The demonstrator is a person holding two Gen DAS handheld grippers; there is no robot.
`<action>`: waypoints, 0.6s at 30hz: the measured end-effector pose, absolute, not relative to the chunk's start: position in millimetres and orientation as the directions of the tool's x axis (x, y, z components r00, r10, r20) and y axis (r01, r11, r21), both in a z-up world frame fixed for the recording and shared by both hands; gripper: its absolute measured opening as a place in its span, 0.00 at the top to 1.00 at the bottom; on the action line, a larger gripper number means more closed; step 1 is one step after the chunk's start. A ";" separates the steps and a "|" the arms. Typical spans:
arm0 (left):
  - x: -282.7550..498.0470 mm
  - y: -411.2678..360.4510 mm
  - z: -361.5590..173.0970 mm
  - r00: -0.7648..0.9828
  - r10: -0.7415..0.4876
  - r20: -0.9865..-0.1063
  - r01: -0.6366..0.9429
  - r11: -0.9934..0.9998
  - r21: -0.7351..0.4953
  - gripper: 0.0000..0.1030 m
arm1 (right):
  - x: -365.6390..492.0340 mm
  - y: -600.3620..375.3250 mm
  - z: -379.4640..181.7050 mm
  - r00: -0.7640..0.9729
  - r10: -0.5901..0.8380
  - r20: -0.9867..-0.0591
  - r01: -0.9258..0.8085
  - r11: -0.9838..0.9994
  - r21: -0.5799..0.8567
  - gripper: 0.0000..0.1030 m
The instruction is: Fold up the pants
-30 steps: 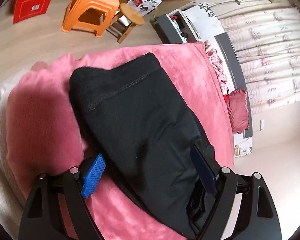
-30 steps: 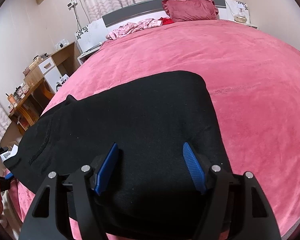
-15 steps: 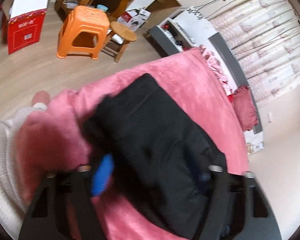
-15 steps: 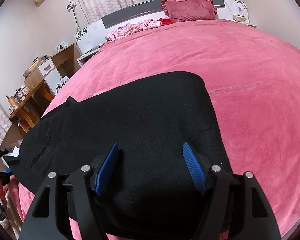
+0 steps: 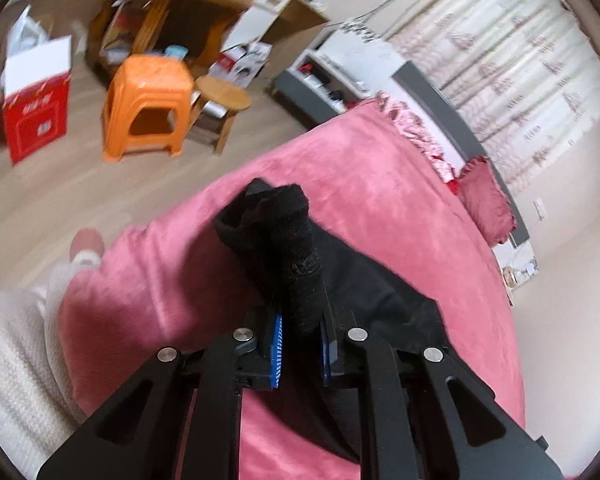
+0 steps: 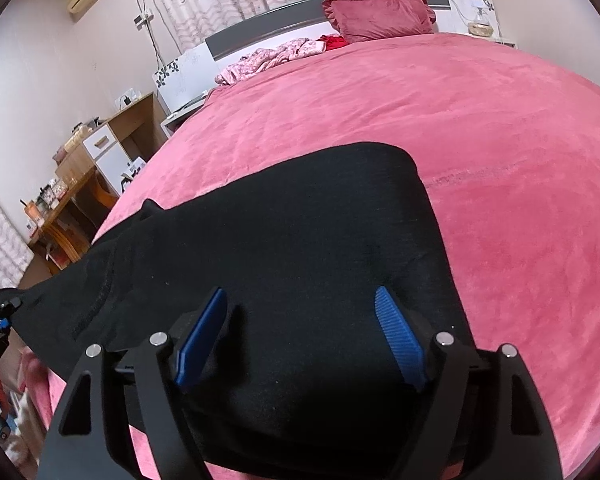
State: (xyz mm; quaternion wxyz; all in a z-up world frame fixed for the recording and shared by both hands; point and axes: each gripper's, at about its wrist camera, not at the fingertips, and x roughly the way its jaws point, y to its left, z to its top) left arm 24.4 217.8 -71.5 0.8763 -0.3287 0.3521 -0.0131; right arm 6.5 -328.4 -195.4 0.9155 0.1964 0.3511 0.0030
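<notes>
Black pants (image 6: 300, 220) lie folded across the near end of a pink bed (image 6: 480, 120). My left gripper (image 5: 300, 320) has its jaws closing, and the blue pads pinch a bunched end of the pants (image 5: 284, 224), which stands up off the bed (image 5: 360, 168). My right gripper (image 6: 300, 294) rests over the other end of the pants. Its jaws are opening, with the blue pads wide apart on top of the flat cloth and pinching nothing.
An orange stool (image 5: 148, 104), a wooden stool (image 5: 224, 96) and a red box (image 5: 32, 116) stand on the floor beside the bed. A red pillow (image 6: 376, 12) and a pink garment (image 6: 276, 56) lie at the headboard. A person's white sleeve (image 5: 16, 360) is at lower left.
My left gripper has shut on the pants' end and lifted it, bunching the cloth upward, and it has rolled. My right gripper has stayed put with its jaws a little wider.
</notes>
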 end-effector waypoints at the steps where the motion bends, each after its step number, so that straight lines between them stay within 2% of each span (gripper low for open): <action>1: 23.1 213.6 -65.1 0.760 -0.263 -0.594 -0.187 0.788 -0.587 0.88 | 6.0 -328.1 -195.1 0.754 0.145 -0.640 0.134 0.921 0.367 0.25; 11: 11.6 151.0 1.6 0.808 -0.373 -0.457 0.103 0.852 -0.513 0.88 | 3.5 -323.0 -192.9 0.754 0.145 -0.641 0.140 0.918 0.372 0.25; 18: 4.4 95.4 28.7 0.770 -0.483 -0.417 0.317 0.857 -0.406 0.88 | -2.2 -325.3 -185.6 0.768 0.149 -0.622 0.171 0.889 0.424 0.25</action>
